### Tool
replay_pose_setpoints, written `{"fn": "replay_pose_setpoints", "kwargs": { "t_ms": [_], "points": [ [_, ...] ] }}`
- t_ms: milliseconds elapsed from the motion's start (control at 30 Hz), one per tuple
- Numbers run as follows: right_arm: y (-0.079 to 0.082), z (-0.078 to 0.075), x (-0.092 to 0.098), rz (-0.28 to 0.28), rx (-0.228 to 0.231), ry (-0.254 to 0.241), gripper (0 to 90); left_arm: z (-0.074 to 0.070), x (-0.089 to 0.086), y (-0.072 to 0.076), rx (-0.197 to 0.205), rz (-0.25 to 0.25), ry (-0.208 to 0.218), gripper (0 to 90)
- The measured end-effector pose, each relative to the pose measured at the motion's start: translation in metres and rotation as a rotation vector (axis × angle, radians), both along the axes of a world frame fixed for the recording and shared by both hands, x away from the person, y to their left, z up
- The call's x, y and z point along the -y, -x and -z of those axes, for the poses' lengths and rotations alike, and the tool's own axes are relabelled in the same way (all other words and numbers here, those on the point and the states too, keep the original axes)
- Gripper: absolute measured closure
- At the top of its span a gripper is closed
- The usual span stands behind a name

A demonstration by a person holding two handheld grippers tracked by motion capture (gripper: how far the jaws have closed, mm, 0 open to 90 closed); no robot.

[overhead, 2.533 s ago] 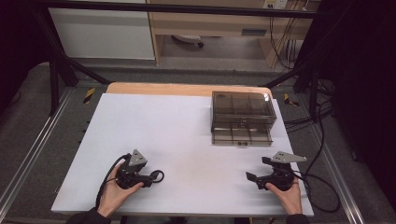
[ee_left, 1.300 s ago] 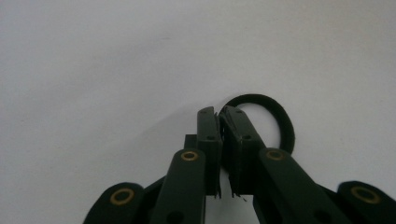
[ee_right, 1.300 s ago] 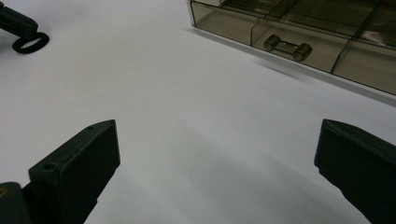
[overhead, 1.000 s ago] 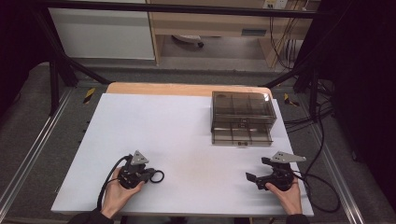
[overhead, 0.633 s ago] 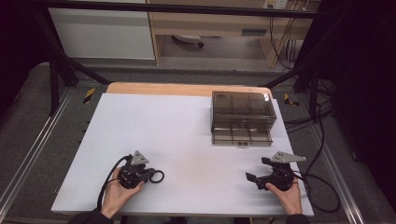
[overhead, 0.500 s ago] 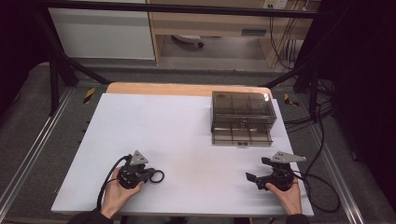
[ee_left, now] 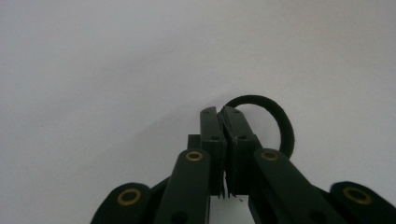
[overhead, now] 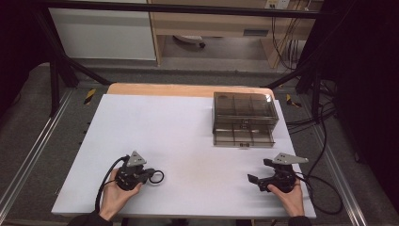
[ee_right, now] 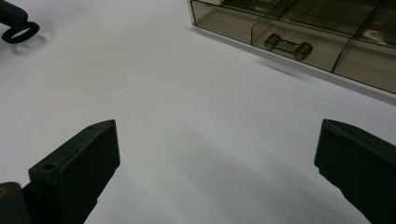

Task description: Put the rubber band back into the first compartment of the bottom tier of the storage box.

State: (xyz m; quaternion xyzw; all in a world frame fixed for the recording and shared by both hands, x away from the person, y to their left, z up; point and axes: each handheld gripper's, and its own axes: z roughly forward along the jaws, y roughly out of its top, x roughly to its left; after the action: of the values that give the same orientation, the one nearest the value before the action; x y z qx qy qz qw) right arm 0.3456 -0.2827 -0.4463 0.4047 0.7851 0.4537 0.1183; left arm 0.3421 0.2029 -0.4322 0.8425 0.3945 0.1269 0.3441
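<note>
A black rubber ring [overhead: 157, 177] lies on the white table [overhead: 188, 141] at the front left. My left gripper [overhead: 150, 174] is shut on its near edge. In the left gripper view the jaws [ee_left: 220, 111] are pressed together and the ring [ee_left: 280, 122] loops out to their right. My right gripper [overhead: 259, 171] rests at the front right, open, with bare table between its jaws [ee_right: 217, 140]. A smoky clear drawer box [overhead: 243, 110] stands at the back right. Its bottom drawer [overhead: 243, 136] is pulled out a little and has a small bar handle [ee_right: 284, 44].
A wooden strip [overhead: 188, 89] borders the table's far edge. Metal frame rails run along both sides, and cables [overhead: 306, 122] hang at the right. From the right gripper view the ring [ee_right: 19, 32] is at the far left.
</note>
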Motion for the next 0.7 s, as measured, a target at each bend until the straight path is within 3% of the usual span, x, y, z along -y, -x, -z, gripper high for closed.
{"fn": "replay_pose_setpoints", "kwargs": {
  "t_ms": [700],
  "points": [
    [-0.0004,0.0007,-0.0003,-0.002,0.002,0.007,0.8,-0.0101,-0.0022,0.0001,0.008,-0.008,0.014,86.9]
  ]
}}
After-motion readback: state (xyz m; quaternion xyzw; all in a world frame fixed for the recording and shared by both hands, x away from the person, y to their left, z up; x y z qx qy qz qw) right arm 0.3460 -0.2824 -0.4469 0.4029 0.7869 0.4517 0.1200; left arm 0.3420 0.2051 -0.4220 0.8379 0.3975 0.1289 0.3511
